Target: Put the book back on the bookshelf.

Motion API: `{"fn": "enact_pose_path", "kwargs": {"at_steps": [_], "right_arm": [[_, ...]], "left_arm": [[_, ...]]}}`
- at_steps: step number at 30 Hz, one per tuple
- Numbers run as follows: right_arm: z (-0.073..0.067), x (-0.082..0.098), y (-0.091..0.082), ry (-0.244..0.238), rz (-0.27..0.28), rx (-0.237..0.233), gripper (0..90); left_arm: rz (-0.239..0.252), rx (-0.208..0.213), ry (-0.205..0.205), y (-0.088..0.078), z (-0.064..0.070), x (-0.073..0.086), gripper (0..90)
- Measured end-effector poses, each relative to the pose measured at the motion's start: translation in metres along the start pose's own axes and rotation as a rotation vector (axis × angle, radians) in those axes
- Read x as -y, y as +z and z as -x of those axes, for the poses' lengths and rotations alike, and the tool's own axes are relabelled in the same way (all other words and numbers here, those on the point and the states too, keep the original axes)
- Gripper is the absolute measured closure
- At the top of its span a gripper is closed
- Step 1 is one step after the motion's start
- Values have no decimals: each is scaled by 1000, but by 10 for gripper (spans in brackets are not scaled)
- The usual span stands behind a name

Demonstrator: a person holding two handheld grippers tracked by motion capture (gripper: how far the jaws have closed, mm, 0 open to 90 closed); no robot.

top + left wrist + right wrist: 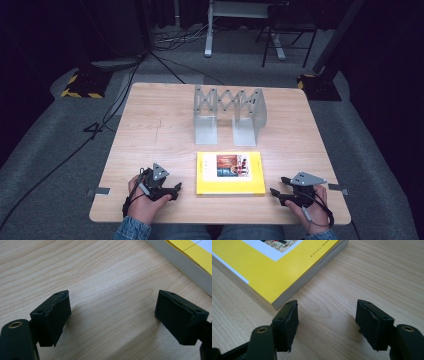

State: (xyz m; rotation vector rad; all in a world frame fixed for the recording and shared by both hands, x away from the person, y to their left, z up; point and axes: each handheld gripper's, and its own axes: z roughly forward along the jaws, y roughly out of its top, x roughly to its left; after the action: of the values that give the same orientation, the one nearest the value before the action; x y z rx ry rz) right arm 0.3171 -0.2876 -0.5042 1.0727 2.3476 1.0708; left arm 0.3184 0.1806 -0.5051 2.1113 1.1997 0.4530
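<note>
Pale wooden counter [150,125] on grey carpet, dark room behind. Yellow book [230,173] flat near the front edge, just before a metal folding rack [229,114]. Left gripper [172,190] and right gripper [276,193] flanking the book, jaws spread wide, gripping nothing.

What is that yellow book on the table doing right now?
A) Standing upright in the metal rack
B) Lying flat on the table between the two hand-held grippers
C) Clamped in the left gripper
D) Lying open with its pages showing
B: the yellow book lies closed and flat on the table, in front of the metal rack, with the open left gripper and right gripper on either side, neither gripping it.
</note>
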Motion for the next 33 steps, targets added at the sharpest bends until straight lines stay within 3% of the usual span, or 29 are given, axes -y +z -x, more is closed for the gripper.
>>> {"fn": "enact_pose_path", "kwargs": {"at_steps": [6, 14, 22, 23, 24, 25, 29, 32, 33], "right_arm": [[-1, -2, -3, 32, 13, -12, 343], [-5, -29, -4, 67, 49, -59, 304], [-18, -61, 21, 36, 14, -65, 271], [-24, -67, 25, -4, 6, -66, 271], [-24, -67, 25, -4, 6, -66, 271], [-34, -73, 28, -52, 5, -82, 272], [-45, -82, 35, -92, -14, -96, 272], [-43, -84, 37, -76, -20, -82, 272], [-34, -85, 41, -40, -32, -49, 268]], "left_arm": [[5, -6, -9, 1, 0, -1, 146], [4, -17, -15, 0, 1, 0, 147], [7, -27, -23, 1, 2, 0, 153], [6, -25, -25, 0, 3, 0, 161], [6, -25, -25, 0, 3, 0, 168], [8, -26, -22, 0, 3, 0, 177], [15, -27, -24, 0, 5, 0, 199], [25, -28, -11, 0, 7, -1, 225], [46, -33, -12, -2, 10, -1, 257]]}}
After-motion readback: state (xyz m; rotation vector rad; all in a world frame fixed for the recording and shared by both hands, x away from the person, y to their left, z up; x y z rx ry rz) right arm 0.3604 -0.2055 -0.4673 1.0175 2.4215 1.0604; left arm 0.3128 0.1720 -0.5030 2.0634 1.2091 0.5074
